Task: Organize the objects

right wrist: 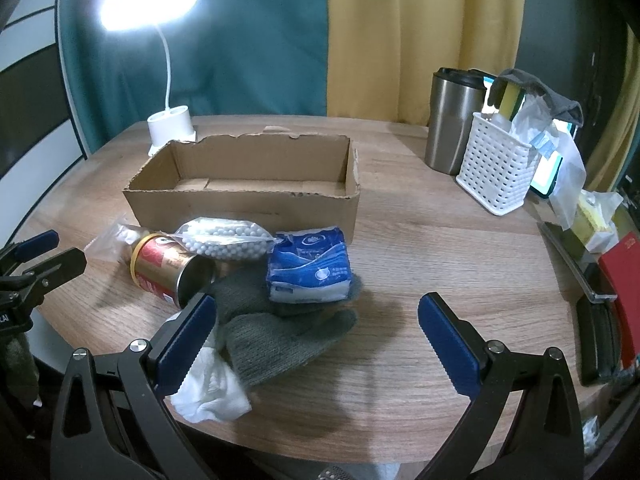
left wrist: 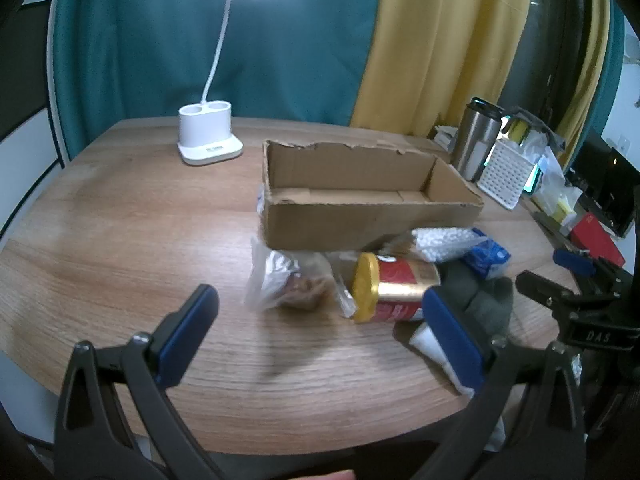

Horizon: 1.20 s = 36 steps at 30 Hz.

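A: Item one?
B: Cardboard box [right wrist: 244, 196], open top, torn rim, nothing inside; stands mid-table on the wooden table [right wrist: 420, 264].

A: Loose goods?
B: All heaped just in front of the box; red-and-gold can [right wrist: 170, 266] on its side, yellow lid [left wrist: 365, 287] facing the left camera; bag of white beads [right wrist: 226, 238] against the box wall; blue tissue pack [right wrist: 308, 266] resting on grey knit gloves [right wrist: 280, 336]; clear bag of brown snacks [left wrist: 294, 282] left of the can; crumpled white tissue [right wrist: 210, 388] at the table's near edge.

A: Tools?
B: Left gripper [left wrist: 320, 332], jaws spread wide, nothing between them; right gripper [right wrist: 316, 340], likewise wide, holding nothing; both hover over the near edge.

A: Surroundings?
B: White desk lamp [left wrist: 208, 136], lit, behind the box; steel tumbler [right wrist: 452, 120] and white perforated basket [right wrist: 494, 172] at the right.
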Each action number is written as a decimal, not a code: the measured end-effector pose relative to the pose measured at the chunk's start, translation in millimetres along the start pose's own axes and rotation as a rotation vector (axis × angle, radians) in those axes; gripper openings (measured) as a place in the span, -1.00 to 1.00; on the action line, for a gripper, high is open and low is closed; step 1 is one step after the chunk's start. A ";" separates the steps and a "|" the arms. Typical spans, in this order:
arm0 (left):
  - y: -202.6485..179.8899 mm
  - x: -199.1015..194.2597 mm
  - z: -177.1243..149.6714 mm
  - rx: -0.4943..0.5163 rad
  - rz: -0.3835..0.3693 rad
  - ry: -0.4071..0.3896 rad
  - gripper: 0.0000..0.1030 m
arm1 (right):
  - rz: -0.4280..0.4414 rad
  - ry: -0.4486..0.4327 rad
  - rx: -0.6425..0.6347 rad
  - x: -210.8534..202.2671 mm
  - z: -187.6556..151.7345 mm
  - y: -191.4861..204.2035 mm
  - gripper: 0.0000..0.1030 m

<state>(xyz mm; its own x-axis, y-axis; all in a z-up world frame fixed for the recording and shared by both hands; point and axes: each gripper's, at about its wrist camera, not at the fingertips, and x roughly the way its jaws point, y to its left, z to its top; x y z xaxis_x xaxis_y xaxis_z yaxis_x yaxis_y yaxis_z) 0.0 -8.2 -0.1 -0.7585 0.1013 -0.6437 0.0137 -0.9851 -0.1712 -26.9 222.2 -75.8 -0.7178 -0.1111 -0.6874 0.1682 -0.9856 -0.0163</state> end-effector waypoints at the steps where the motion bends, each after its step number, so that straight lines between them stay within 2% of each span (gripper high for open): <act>1: -0.1 0.0 0.0 0.001 0.000 0.001 0.99 | 0.001 -0.001 0.001 -0.2 -0.1 -0.2 0.99; 36: 3.5 4.6 2.4 -0.006 0.008 0.009 0.99 | 0.004 0.003 0.005 2.6 3.3 -4.9 0.99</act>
<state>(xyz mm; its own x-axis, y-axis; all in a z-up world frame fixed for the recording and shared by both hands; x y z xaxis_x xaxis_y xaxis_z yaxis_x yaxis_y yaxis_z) -5.0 -11.4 -1.9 -0.7527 0.0951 -0.6514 0.0232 -0.9851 -0.1707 -31.8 226.3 -75.1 -0.7153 -0.1151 -0.6893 0.1678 -0.9858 -0.0095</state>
